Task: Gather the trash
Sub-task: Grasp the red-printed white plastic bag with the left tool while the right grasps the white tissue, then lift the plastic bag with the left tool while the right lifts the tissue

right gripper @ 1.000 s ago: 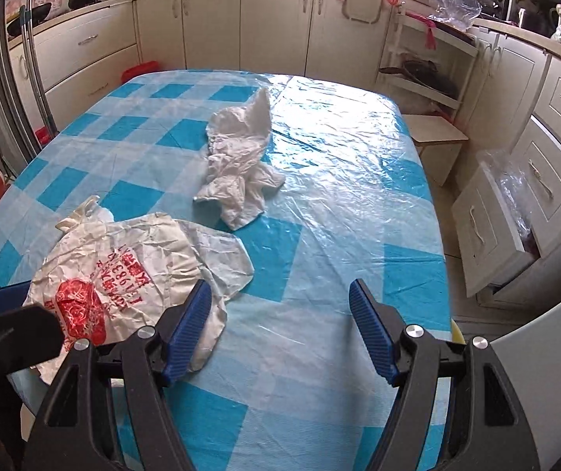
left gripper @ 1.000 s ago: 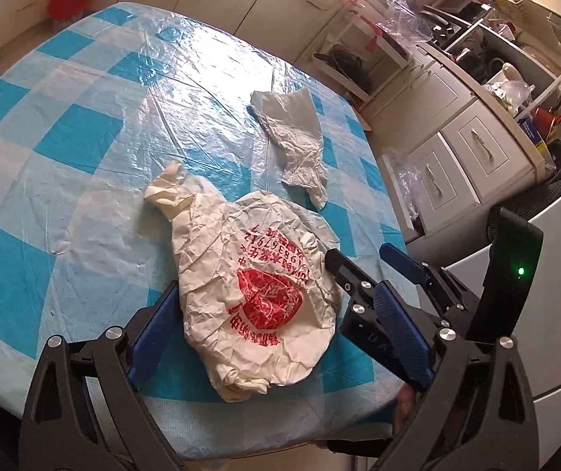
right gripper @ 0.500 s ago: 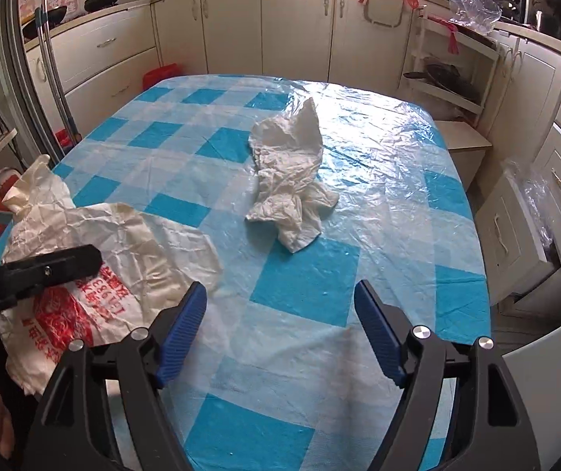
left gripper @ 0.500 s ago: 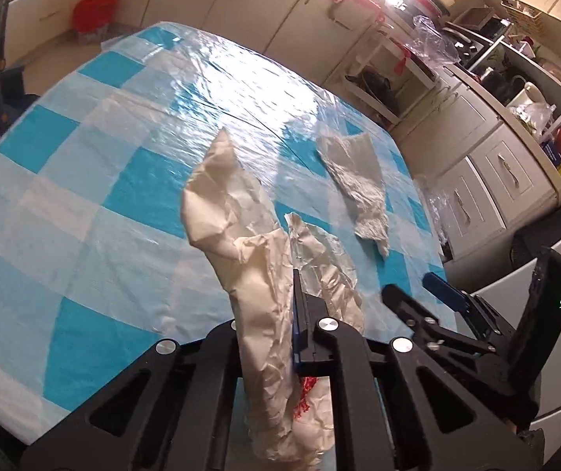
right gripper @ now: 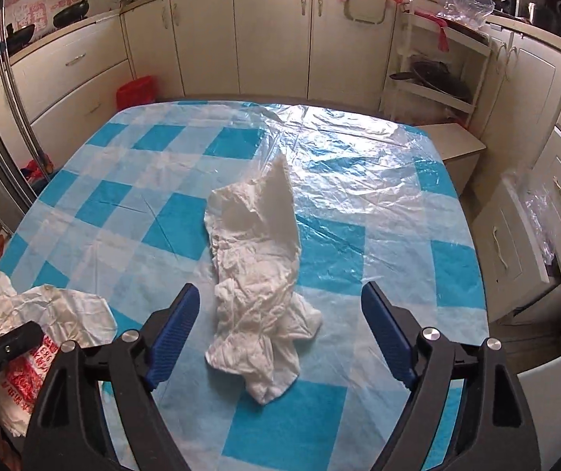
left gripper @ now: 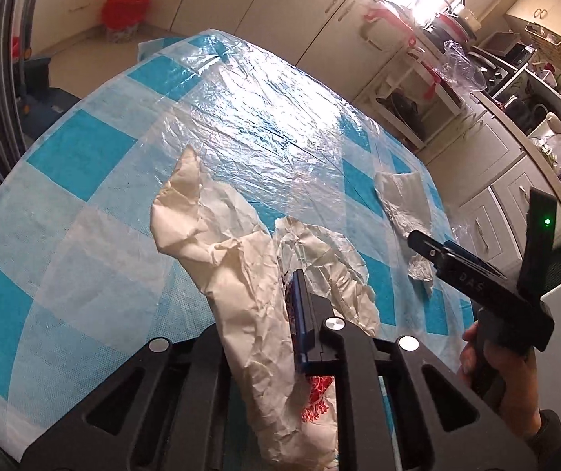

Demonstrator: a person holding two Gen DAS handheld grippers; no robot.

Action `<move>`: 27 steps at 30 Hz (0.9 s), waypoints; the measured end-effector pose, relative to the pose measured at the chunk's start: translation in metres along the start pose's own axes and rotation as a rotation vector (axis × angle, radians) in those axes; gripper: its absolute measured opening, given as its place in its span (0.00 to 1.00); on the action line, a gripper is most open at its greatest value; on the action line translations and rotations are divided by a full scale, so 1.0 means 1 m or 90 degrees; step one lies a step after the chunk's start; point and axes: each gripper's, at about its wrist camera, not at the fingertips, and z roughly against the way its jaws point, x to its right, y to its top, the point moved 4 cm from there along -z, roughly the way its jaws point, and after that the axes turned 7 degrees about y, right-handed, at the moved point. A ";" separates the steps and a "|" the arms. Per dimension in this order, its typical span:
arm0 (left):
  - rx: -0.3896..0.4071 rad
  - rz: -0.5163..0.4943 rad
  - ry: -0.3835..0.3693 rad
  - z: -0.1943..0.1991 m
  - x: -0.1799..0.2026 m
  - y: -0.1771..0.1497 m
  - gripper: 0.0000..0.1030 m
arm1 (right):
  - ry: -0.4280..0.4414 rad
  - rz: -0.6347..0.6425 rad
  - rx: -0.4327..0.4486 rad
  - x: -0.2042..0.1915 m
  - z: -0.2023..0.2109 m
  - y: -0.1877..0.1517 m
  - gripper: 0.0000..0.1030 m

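A cream plastic bag with red print (left gripper: 241, 274) is gathered upright between the jaws of my left gripper (left gripper: 286, 286), which pinch it while they are opening slightly; its loose end lies on the blue checked table (right gripper: 163, 235). The same bag (right gripper: 45, 314) shows at the lower left of the right wrist view. A crumpled white plastic bag (right gripper: 257, 274) lies mid-table between the blue pads of my right gripper (right gripper: 280, 294), whose jaws are opening and do not touch it. The left wrist view has that white bag (left gripper: 402, 200) at right, with the right gripper (left gripper: 437, 251) over it.
Clear plastic film covers the far half of the table. A person's hand (left gripper: 492, 373) holds the right gripper. Kitchen cabinets ring the room, with an open drawer (right gripper: 516, 235) and a low stool (right gripper: 453, 145) at right. A red bin (left gripper: 123, 11) stands on the floor.
My left gripper shut on the cream bag and bunched it up off the table. My right gripper moved from beside that bag to straddle the white bag, jaws spreading wider.
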 end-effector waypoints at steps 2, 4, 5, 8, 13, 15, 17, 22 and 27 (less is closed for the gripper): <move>0.004 -0.006 0.000 0.000 0.003 0.000 0.15 | 0.000 0.006 -0.012 -0.003 -0.010 -0.001 0.79; 0.009 -0.020 -0.001 0.001 0.009 0.000 0.21 | 0.006 0.007 -0.015 -0.006 -0.013 -0.002 0.78; 0.014 -0.031 0.000 0.002 0.012 -0.001 0.27 | 0.009 0.008 -0.010 -0.006 -0.011 -0.001 0.74; 0.026 -0.061 0.010 0.005 0.024 -0.003 0.50 | 0.026 0.006 -0.010 -0.007 -0.010 -0.003 0.52; 0.044 -0.091 0.042 0.009 0.034 -0.009 0.70 | 0.047 -0.004 -0.010 -0.004 -0.001 -0.008 0.19; 0.046 -0.098 0.048 0.010 0.036 -0.011 0.73 | 0.068 -0.030 -0.013 0.002 0.005 -0.013 0.15; 0.047 -0.100 0.053 0.011 0.038 -0.013 0.77 | 0.083 -0.059 -0.012 0.010 0.012 -0.018 0.15; 0.051 -0.117 0.077 0.013 0.042 -0.021 0.86 | 0.111 -0.120 -0.008 0.028 0.036 -0.038 0.14; 0.055 -0.143 0.106 0.016 0.045 -0.031 0.89 | 0.119 -0.139 -0.009 0.034 0.056 -0.061 0.14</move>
